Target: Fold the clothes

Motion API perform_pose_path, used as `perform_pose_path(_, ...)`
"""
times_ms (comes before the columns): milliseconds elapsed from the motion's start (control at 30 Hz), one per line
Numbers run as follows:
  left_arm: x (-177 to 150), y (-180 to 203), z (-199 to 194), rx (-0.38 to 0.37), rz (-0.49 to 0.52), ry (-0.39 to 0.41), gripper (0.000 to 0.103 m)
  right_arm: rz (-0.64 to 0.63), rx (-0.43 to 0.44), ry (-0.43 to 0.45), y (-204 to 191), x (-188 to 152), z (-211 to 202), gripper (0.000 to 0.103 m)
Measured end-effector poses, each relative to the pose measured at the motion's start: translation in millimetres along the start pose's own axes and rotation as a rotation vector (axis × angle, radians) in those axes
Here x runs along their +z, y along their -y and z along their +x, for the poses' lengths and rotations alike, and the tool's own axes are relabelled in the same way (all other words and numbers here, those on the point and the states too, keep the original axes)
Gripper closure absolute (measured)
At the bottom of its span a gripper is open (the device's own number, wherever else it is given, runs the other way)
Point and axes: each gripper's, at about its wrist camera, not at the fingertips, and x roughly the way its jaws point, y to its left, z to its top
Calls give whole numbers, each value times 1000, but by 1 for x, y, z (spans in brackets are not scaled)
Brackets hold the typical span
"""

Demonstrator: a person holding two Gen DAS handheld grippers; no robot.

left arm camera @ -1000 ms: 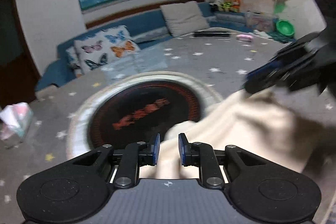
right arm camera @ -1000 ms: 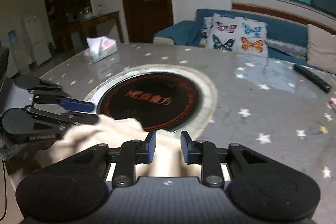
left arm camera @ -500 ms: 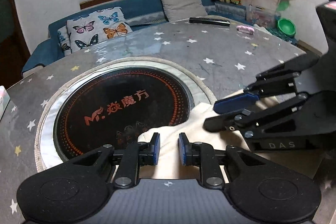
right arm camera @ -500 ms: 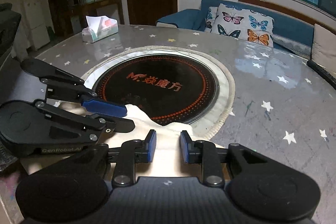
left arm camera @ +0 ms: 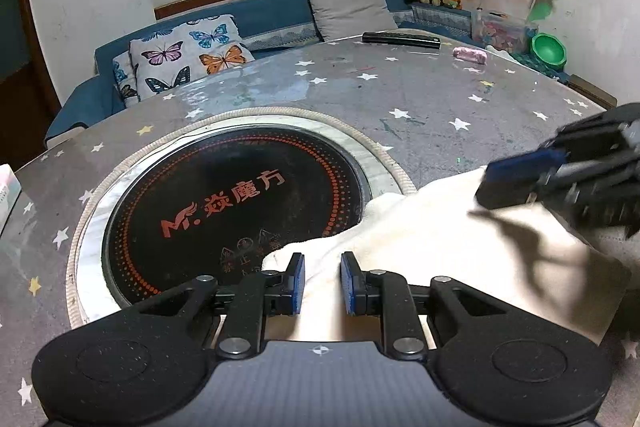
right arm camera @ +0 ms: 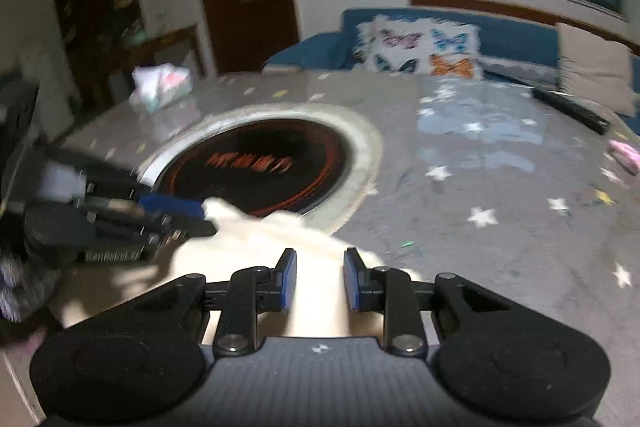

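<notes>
Big round table (left arm camera: 420,107) with a grey star-print cover takes up most of both views, and there's a black cooktop (left arm camera: 236,207) sunk into the middle of it. The cloth (left arm camera: 440,247), cream coloured, lies on the near edge of the table, with its far edge lapping onto the cooktop rim. Left gripper (left arm camera: 322,283) sits low and level over the cloth, pointing across the table toward the sofa, jaws a bit apart with cloth running between the blue pads, so not pressed together, and I can't tell if they actually pinch it. Right gripper (right arm camera: 320,279) is the same deal from the other side, low over the cloth, jaws spread a little with fabric between them. The right wrist view is blurry. Each gripper shows up side-on in the other's camera, tips right at the cloth edge
</notes>
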Motion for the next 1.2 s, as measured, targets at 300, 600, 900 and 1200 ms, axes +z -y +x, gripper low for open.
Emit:
perform_pose_path(300,-1,-2,-7,9,-9,13,76,41,-13,-1,21,1,-3,79)
perform_pose_path(600,-25,-1,-61,27,-25,76,76,-27,-2,19,8,-5,-46,79)
perform_pose_path(900,-72,0,-103,42,-72,95,77,-129,56,-46,-30,-41,-44,79)
perform_pose_path(1200,-89,-15,-114,72,-149,91,76,-129,46,-66,-29,-48,-44,80)
